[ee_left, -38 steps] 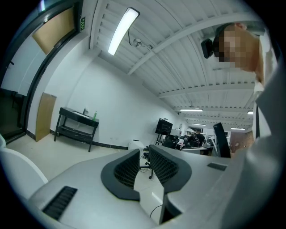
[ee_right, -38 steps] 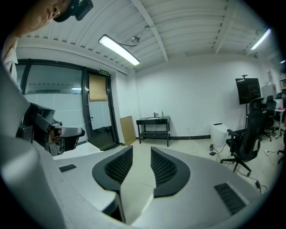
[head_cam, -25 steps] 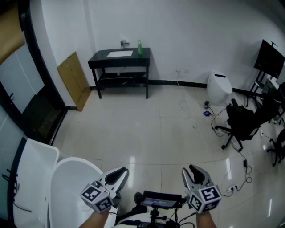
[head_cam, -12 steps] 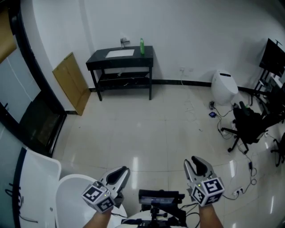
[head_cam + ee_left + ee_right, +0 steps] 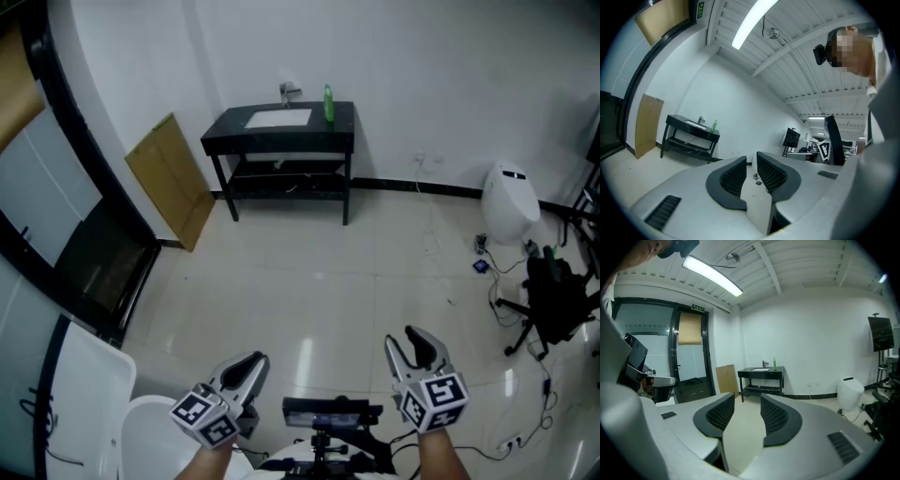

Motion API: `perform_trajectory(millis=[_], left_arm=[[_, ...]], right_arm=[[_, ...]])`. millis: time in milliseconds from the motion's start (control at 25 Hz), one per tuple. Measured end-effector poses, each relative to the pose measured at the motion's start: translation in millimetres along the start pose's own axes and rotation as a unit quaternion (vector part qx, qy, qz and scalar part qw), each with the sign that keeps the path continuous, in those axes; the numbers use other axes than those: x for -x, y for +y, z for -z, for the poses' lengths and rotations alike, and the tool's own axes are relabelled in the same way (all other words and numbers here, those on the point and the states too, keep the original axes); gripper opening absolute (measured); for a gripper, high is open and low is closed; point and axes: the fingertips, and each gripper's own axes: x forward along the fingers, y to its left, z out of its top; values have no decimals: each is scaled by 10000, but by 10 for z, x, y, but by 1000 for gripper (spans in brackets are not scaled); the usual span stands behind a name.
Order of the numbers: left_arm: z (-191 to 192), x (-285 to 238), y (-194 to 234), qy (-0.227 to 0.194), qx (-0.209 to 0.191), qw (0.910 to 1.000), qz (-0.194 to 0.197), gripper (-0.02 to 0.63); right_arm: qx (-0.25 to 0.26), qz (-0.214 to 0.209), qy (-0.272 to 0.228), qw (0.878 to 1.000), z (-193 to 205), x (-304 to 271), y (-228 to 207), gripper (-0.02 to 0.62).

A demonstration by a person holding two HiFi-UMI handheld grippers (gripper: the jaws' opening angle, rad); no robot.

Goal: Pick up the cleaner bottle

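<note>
One green cleaner bottle stands upright on the black sink table, at its back right corner, near the single faucet. Two grippers hover well short of that table. The left gripper is slightly parted and empty. The right gripper has just been opening, with nothing between its jaws. Both gripper views take in a ceiling light tube, which the head view misses

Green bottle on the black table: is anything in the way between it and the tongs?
No, nothing visible. Only bare floor lies between the left tongs, the right tongs and the black table where the green bottle stands. The right tongs have just been opening, empty.
</note>
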Motion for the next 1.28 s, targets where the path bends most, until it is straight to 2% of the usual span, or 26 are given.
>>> perform_trajectory(millis=[280,560,880,1280], left_arm=[[-388,-804,359,-122,-106,9997,-188,74],[-575,-1315,671,-139,-65,9996,-221,74],[-761,-1758,1367,-161,52,9998,-42,74],[-1298,-2192,2666,-19,115,9996,261,74]], right_arm=[[40,-219,-72,9997,-410,-741,-537,182],[27,-266,26,9996,-578,-1263,-840,182],[64,-76,80,9999,-754,-1994,-885,187],[54,329,132,9994,-1226,-3235,-658,196]])
